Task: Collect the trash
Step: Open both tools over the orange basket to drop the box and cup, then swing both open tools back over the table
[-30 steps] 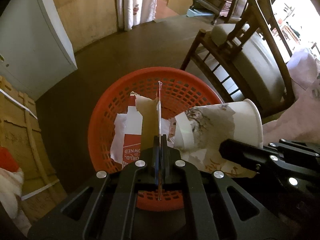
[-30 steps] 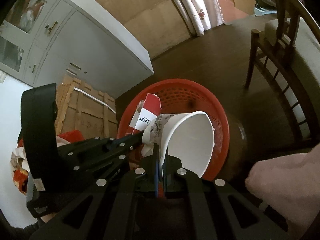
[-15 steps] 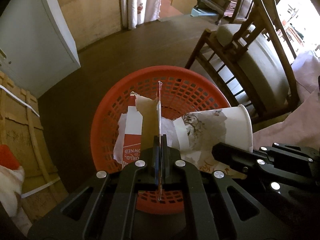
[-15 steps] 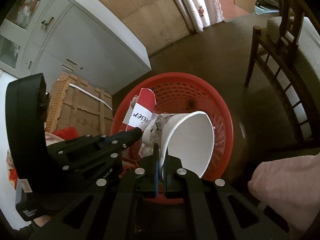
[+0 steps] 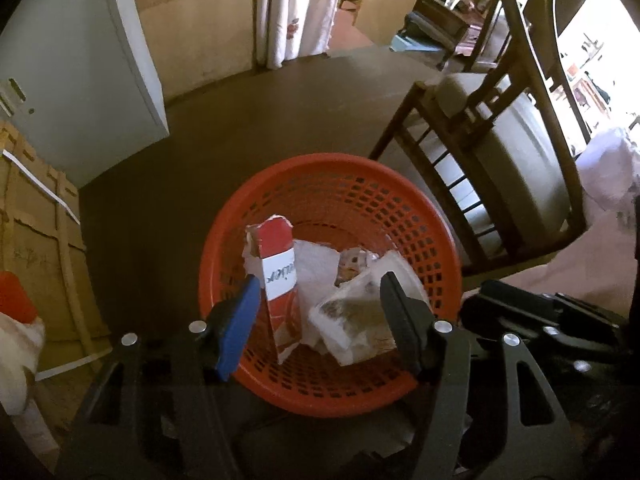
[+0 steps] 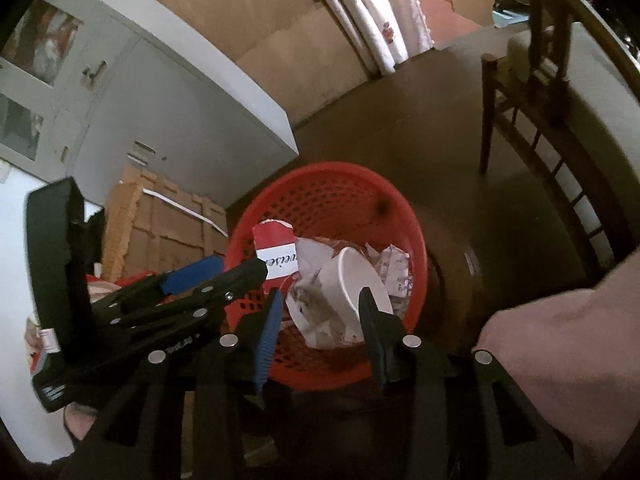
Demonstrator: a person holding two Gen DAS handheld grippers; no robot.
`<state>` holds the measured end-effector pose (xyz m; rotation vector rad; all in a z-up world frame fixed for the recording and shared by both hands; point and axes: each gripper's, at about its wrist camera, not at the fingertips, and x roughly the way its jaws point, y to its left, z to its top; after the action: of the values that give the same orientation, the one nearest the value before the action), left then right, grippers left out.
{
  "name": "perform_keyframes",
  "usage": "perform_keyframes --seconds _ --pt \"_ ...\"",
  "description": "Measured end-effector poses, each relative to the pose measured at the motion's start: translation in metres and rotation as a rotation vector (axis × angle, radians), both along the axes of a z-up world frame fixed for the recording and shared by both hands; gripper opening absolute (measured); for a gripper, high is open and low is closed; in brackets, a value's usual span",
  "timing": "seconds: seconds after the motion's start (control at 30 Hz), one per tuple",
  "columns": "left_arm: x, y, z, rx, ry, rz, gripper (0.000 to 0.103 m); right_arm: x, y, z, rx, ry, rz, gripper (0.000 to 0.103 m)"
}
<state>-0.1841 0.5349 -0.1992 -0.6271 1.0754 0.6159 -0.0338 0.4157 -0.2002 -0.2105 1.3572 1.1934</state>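
Observation:
A red plastic mesh basket point(image 5: 348, 184) point(image 6: 332, 184) stands on the dark floor below both grippers. Inside it lie a torn red-and-white carton point(image 5: 280, 276) point(image 6: 276, 252), a crumpled white paper cup point(image 5: 356, 312) point(image 6: 352, 288) and scraps of paper point(image 6: 394, 268). My left gripper point(image 5: 320, 300) is open and empty above the basket's near rim; it also shows in the right wrist view point(image 6: 224, 272). My right gripper point(image 6: 318, 312) is open and empty above the cup; its body shows in the left wrist view point(image 5: 540, 320).
A wooden chair point(image 5: 500, 160) point(image 6: 560, 120) with a grey cushion stands right of the basket. A grey cabinet point(image 5: 80, 80) point(image 6: 160, 100) and cardboard boxes point(image 5: 36, 248) point(image 6: 168, 224) stand on the left. Curtains point(image 5: 288, 8) hang at the back. Pink cloth point(image 5: 592, 240) lies at right.
Both grippers have opened. The carton has dropped from the left gripper and the paper cup from the right gripper; both now lie in the basket.

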Motion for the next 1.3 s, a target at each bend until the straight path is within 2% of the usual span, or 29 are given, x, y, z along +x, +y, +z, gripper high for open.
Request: perform_keyframes --seconds 0.1,0.2,0.37,0.5,0.67,0.8,0.93,1.07,1.2,1.3 --pt "-0.001 -0.007 0.014 0.015 -0.017 -0.012 0.061 0.003 -0.022 0.023 0.035 -0.025 0.000 0.041" --pt "0.001 -0.020 0.038 0.040 -0.058 -0.044 0.062 0.000 -0.059 0.063 0.100 -0.095 0.003 0.044" --pt "0.018 -0.056 0.076 0.093 -0.108 -0.140 0.063 0.009 -0.126 0.120 0.177 -0.207 -0.062 0.055" --pt "0.038 -0.089 0.104 0.126 -0.152 -0.221 0.064 0.032 -0.203 0.164 0.207 -0.314 -0.222 0.065" --pt "0.079 -0.152 0.138 0.174 -0.202 -0.373 0.069 0.054 -0.299 0.197 0.188 -0.428 -0.401 0.072" --pt "0.117 -0.208 0.160 0.211 -0.231 -0.501 0.070 0.069 -0.384 0.217 0.155 -0.482 -0.561 0.077" --pt "0.156 -0.258 0.177 0.208 -0.259 -0.613 0.072 0.083 -0.481 0.249 0.134 -0.551 -0.738 0.078" --pt "0.200 -0.310 0.196 0.172 -0.303 -0.720 0.074 0.090 -0.558 0.286 0.125 -0.654 -0.890 0.087" --pt "0.245 -0.353 0.206 0.181 -0.331 -0.775 0.079 0.110 -0.606 0.295 0.080 -0.746 -0.987 0.094" --pt "0.285 -0.372 0.205 0.195 -0.313 -0.759 0.083 0.150 -0.620 0.276 0.026 -0.722 -1.032 0.095"
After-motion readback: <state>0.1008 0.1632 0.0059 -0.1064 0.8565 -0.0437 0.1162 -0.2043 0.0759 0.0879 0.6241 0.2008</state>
